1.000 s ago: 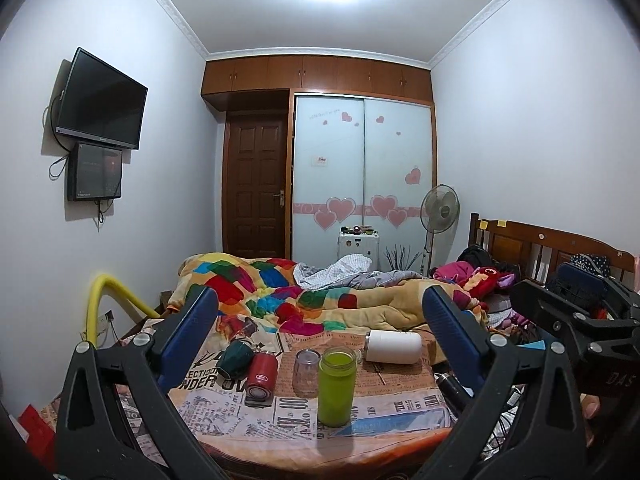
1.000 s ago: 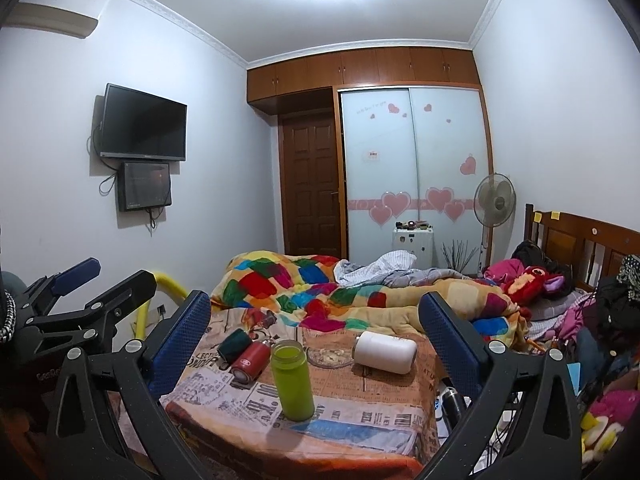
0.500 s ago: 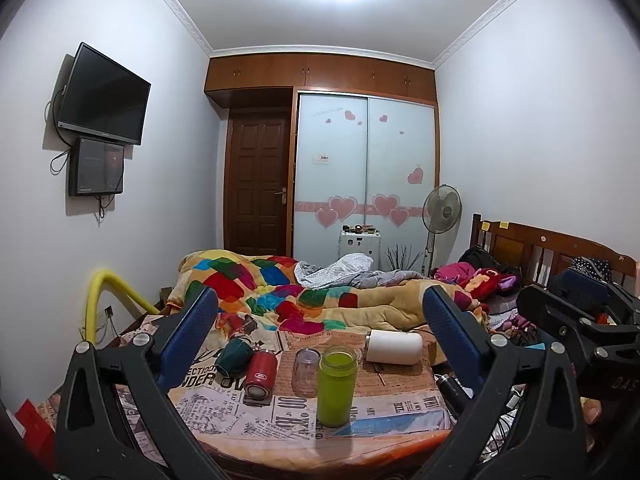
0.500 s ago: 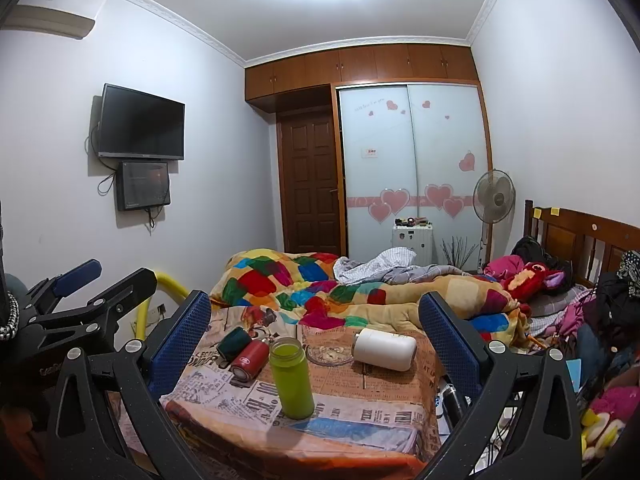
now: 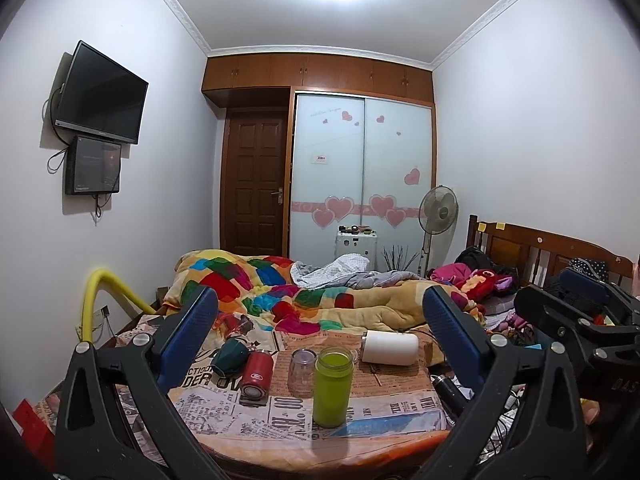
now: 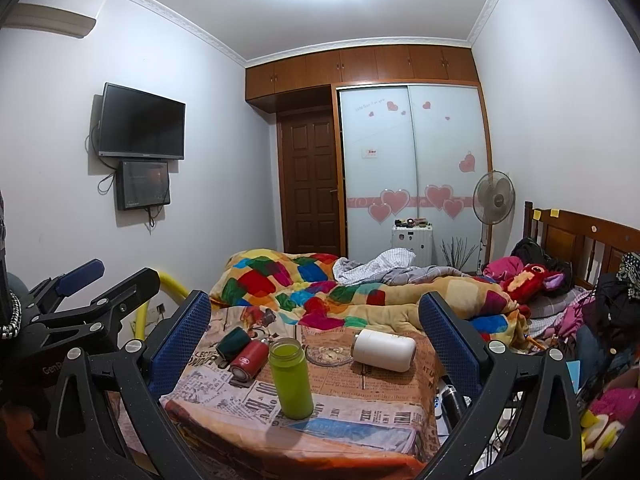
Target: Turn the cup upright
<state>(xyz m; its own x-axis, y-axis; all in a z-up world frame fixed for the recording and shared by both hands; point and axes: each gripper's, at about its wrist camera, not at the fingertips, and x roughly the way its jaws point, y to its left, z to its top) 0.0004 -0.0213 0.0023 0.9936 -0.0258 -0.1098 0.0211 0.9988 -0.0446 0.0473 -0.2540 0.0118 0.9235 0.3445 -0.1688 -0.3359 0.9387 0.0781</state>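
My two grippers wait with jaws wide open, holding nothing
The white cup (image 5: 390,347) lies on its side on the table (image 5: 400,390) (behind the green bottle (image 5: 333,386)), far from my left gripper (image 5: 320,334) and right gripper (image 6: 316,330)

Patchwork quilt (image 5: 288,300) lying bunched on the bed — wardrobe (image 5: 362,176) with heart stickers standing behind it, pedestal fan (image 5: 437,216) to the wardrobe's right, TV (image 5: 100,94) hanging on the wall to its left.
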